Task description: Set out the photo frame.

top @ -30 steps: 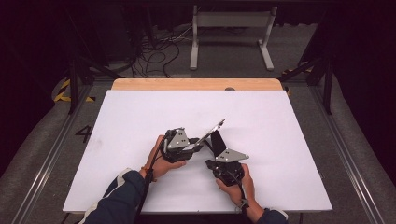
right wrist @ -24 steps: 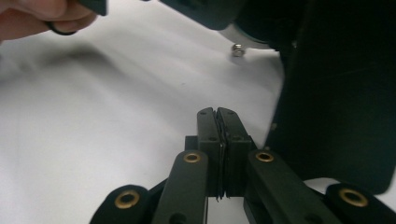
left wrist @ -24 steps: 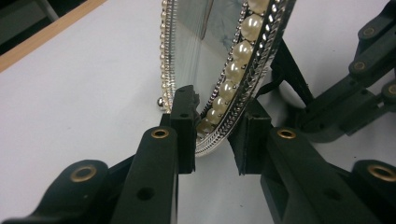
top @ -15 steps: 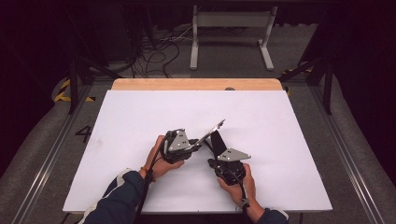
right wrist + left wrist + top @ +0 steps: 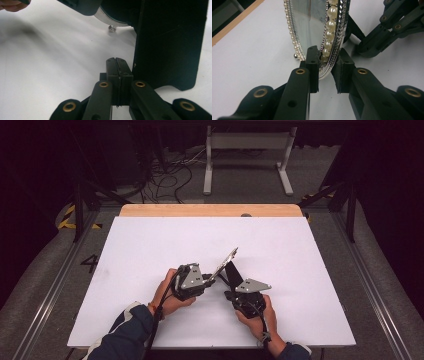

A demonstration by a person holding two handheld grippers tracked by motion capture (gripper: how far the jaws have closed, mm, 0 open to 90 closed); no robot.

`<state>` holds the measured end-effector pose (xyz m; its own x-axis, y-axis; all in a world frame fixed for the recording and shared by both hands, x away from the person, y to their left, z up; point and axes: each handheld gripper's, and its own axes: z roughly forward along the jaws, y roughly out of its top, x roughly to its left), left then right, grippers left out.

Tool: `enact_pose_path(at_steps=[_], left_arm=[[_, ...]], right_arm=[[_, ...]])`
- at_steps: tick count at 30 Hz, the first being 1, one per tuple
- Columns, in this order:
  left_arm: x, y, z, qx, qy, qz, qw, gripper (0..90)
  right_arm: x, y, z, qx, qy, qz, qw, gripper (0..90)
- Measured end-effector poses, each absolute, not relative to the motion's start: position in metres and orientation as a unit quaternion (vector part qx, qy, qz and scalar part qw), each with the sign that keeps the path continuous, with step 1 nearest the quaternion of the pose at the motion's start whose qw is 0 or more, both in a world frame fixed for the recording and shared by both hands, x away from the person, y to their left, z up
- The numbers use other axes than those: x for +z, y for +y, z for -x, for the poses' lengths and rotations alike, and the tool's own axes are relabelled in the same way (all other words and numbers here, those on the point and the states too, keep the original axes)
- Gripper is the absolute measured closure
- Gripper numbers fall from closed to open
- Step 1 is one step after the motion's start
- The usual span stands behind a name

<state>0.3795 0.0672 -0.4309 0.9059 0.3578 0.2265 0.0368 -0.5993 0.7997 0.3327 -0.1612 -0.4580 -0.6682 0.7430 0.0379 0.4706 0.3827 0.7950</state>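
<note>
From above, a silver picture frame (image 5: 226,263) stands mid-table on the white tabletop (image 5: 150,245), tilted, its long axis running from near left up to far right. The left gripper view gives what the high view cannot: pearl beading along the frame's rim, with the left gripper (image 5: 327,65) having just been closing and now clamped on the bottom edge. The right gripper (image 5: 119,65) is fully closed, empty, just beside the frame's black back stand (image 5: 170,42).
</note>
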Motion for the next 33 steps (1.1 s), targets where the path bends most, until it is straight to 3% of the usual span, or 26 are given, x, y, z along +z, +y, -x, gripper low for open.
enact_pose_path(at_steps=[33], left_arm=[[-0.435, 0.065, -0.383, 0.152, 0.122, -0.869, 0.455, 71.4]], right_arm=[[-0.458, -0.178, -0.343, 0.399, 0.812, -0.391, 0.167, 90.0]])
